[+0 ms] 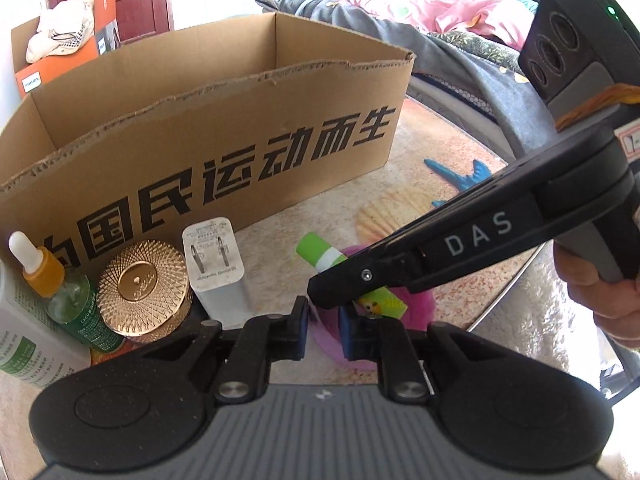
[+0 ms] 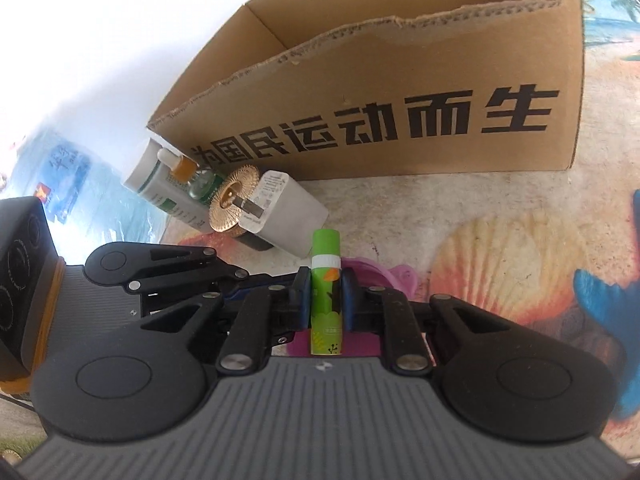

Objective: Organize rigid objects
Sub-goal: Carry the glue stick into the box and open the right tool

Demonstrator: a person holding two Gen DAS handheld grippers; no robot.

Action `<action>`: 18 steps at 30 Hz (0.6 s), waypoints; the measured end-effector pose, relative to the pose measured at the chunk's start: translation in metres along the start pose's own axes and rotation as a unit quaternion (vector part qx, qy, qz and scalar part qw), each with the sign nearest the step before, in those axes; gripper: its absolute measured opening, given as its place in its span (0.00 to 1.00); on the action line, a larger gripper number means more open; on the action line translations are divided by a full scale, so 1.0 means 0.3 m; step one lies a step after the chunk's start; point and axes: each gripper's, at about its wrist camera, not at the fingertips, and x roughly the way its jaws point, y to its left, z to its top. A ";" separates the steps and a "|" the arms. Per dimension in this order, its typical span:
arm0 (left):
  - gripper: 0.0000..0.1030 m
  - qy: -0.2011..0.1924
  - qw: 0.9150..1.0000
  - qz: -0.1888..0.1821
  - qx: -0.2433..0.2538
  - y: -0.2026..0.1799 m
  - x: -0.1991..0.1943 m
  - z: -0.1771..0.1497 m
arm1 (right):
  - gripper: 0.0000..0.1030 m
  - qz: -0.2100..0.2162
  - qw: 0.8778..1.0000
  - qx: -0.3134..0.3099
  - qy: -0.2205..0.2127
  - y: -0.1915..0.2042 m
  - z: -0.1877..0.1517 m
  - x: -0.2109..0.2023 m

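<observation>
Standing upright between the right gripper's [image 2: 325, 300] pads, the green glue stick [image 2: 326, 292] is clamped. It sits near the cardboard box [image 2: 400, 92]. The left gripper [image 1: 323, 328] pinches the pink bowl's [image 1: 416, 308] rim.

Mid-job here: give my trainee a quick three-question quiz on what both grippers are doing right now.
1. True or false: the right gripper is shut on the green tube.
2. What does the left gripper clamp? A) a white charger B) the pink container's rim C) a gold lid
3. What stands between the dropper bottle and the white charger?

Key: 1 true; 2 B; 3 the gold-lidded jar.
</observation>
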 end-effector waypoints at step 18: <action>0.30 -0.043 0.989 0.056 -0.129 0.326 -0.216 0.343 | 0.14 0.035 0.998 -0.002 -0.061 0.242 0.478 -0.033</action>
